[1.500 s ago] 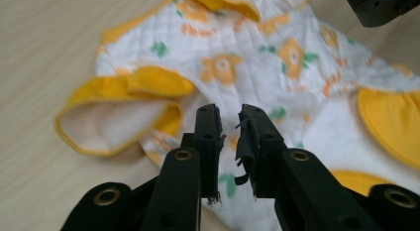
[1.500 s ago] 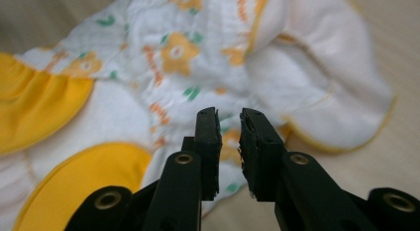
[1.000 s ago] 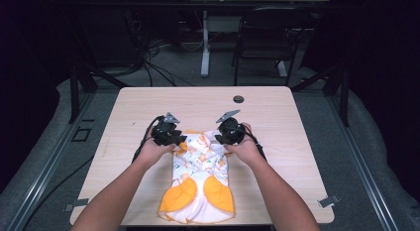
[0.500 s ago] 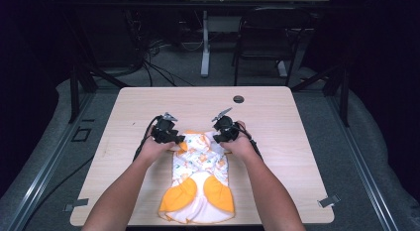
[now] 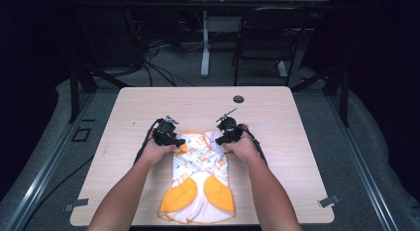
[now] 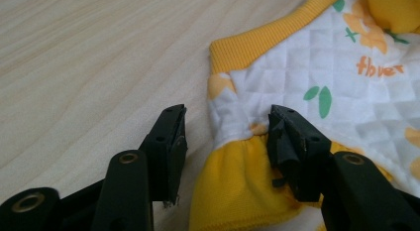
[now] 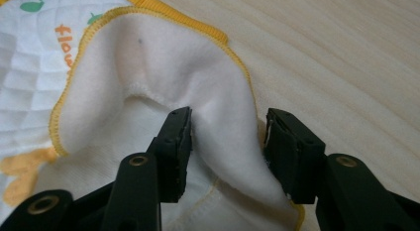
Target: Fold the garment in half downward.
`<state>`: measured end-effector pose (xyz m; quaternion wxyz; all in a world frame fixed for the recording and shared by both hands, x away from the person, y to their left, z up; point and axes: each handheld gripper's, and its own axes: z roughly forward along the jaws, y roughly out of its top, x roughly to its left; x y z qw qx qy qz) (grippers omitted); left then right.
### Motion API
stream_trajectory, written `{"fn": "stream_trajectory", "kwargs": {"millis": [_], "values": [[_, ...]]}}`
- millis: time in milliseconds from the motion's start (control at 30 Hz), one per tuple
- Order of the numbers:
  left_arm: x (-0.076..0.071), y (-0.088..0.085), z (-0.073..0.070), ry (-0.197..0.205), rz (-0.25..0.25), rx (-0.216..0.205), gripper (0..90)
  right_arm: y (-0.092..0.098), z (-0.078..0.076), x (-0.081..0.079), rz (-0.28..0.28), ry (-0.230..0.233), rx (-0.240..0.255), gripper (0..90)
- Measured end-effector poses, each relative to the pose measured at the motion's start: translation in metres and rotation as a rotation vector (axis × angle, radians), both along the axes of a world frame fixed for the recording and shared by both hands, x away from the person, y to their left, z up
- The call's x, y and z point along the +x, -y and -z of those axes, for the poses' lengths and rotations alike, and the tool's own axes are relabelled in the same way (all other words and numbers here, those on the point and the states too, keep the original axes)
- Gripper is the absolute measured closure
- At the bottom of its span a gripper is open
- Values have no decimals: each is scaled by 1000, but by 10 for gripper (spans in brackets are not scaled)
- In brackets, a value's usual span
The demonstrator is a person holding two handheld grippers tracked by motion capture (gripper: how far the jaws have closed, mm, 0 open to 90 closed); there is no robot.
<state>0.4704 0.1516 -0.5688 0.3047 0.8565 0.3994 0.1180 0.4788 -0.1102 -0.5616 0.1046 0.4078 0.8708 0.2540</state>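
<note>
Tabletop [image 5: 297, 117], garment [image 5: 200, 184] lengthwise toward person

A light wooden table [image 5: 297, 122] stands on grey floor [image 5: 376, 156]. A small dark round disc [image 5: 238, 99] lies near the table's far edge. Two metal clips [image 5: 329, 201] sit at the near corners. Beyond the table stand a black chair [image 5: 260, 40], a white table leg [image 5: 205, 42] and loose cables [image 5: 153, 62].
</note>
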Motion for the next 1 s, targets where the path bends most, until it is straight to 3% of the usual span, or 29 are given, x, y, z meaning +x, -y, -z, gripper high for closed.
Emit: {"fn": "stream_trajectory", "kwargs": {"millis": [100, 167, 333, 400, 500, 600, 867, 1000], "values": [[0, 1, 0, -3, 10, -20, 588, 0, -1, 0, -12, -6, 5, 614], [-1, 1, 0, -9, 16, -23, 658, -2, -1, -2, -33, -13, 9, 716], [0, 2, -1, -39, 6, -54, 809, -6, -2, -4, -54, -17, 5, 817], [0, 2, -1, -46, -3, -58, 829, -6, -2, -6, -47, -17, 29, 836], [0, 2, -3, -46, -6, -57, 840, -4, -7, -6, -78, -17, 9, 849], [-1, 1, -7, -43, -1, -64, 843, -1, -12, -9, -79, 6, 35, 853], [-6, -7, -29, 17, 2, -106, 846, 6, -30, -16, -101, 78, 72, 854], [-9, -9, -42, 45, 17, -101, 846, 6, -40, -21, -101, 109, 84, 854]]}}
